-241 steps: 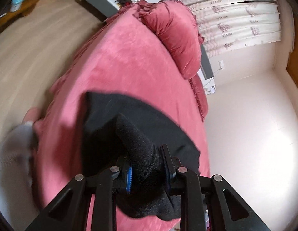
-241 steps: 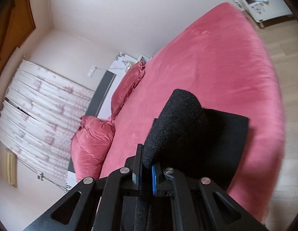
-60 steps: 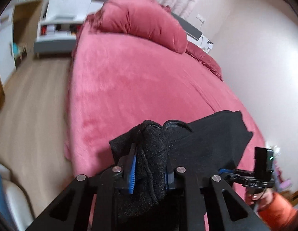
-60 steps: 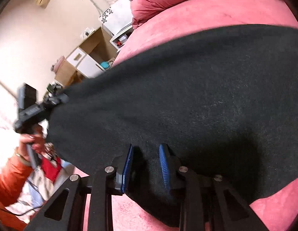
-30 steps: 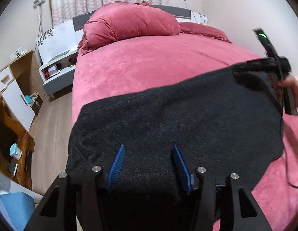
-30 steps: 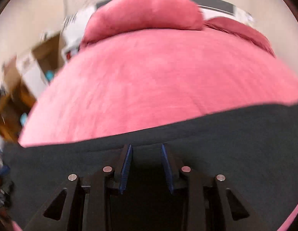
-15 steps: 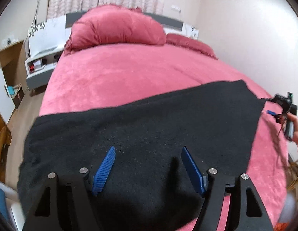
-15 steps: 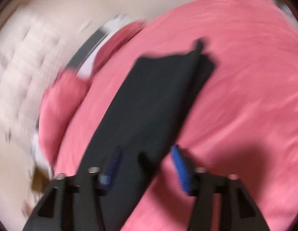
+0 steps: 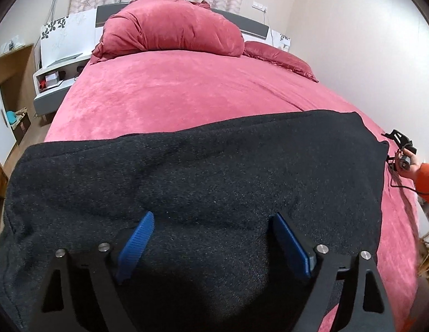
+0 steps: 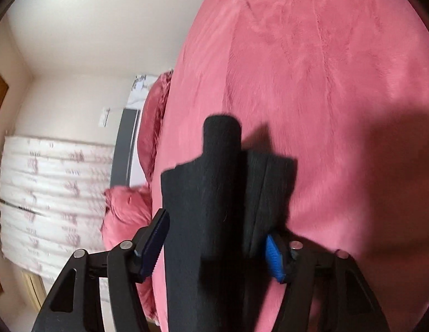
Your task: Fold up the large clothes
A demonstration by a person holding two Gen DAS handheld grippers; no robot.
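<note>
The black garment (image 9: 203, 171) lies spread flat across the near end of the bed (image 9: 173, 91), a wide dark band from one side of the mattress to the other, its far edge running straight across ahead of the left gripper (image 9: 214, 238). That gripper hovers low over the cloth with its jaws spread wide, the blue pads (image 9: 135, 240) well apart and nothing between them; the fabric simply passes beneath. I'd say it is held open like this because the garment has been laid out and the left side let go, ready for a fresh grip.

The right gripper (image 10: 214, 238) sits at the garment's far right end, seen small at the edge of the left view, held in a hand with an orange sleeve (image 9: 427, 177). From its own camera, a thick bunched roll of black cloth (image 10: 220, 188) stands up between the jaws and pokes out ahead of them. The jaws are fairly wide, and the pads look to stand just clear of the roll, so I can't tell whether they grip it at all.

Beyond both tools, the pillows (image 9: 173, 30) sit at the headboard, well clear, leaving open bed ahead for the fold.
</note>
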